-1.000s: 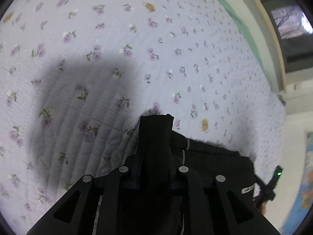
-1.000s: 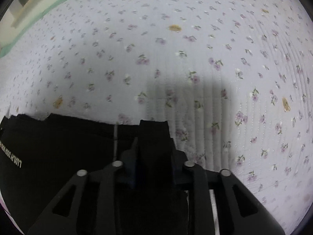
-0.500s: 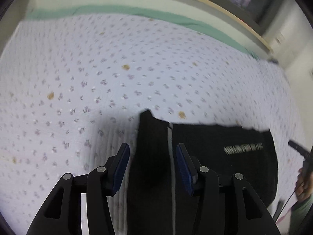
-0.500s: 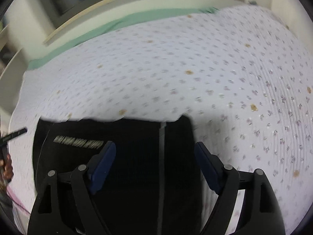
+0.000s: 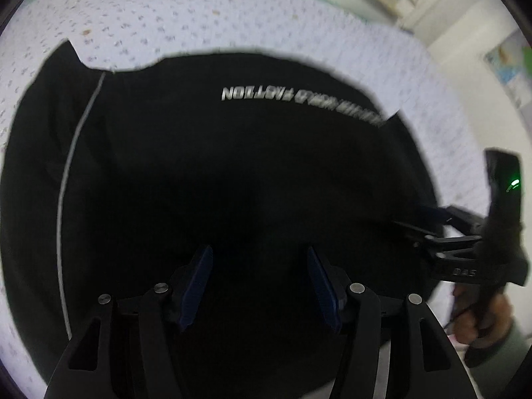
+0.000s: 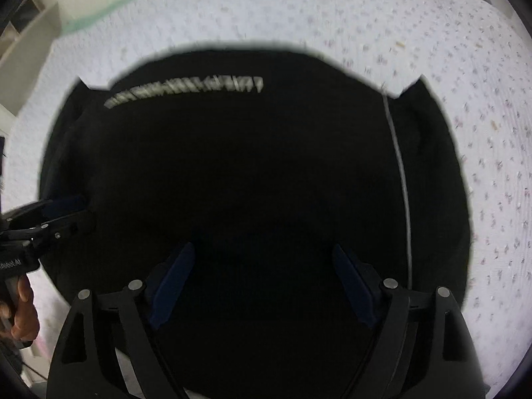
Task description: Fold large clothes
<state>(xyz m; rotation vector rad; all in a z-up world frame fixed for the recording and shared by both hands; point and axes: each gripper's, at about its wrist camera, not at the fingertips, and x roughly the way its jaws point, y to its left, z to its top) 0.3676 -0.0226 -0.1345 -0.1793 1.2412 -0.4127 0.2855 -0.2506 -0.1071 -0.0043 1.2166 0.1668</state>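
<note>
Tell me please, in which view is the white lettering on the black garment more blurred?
Right wrist view: the white lettering on the black folded garment is smeared by motion, unreadable. Left wrist view: the lettering is sharper at its left end, though upside down; the floral quilted bedspread is soft in both.

A home bedroom; a bed [image 5: 173,16] under a quilted floral coverlet [image 6: 465,83], a green sheet edge [image 6: 99,13], pale shelving [image 6: 30,43], a wall poster [image 5: 512,73].

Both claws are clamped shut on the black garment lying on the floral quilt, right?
No. Both wrist views show the left claw and right claw open, gripping nothing. The black garment does lie on the floral quilt.
</note>
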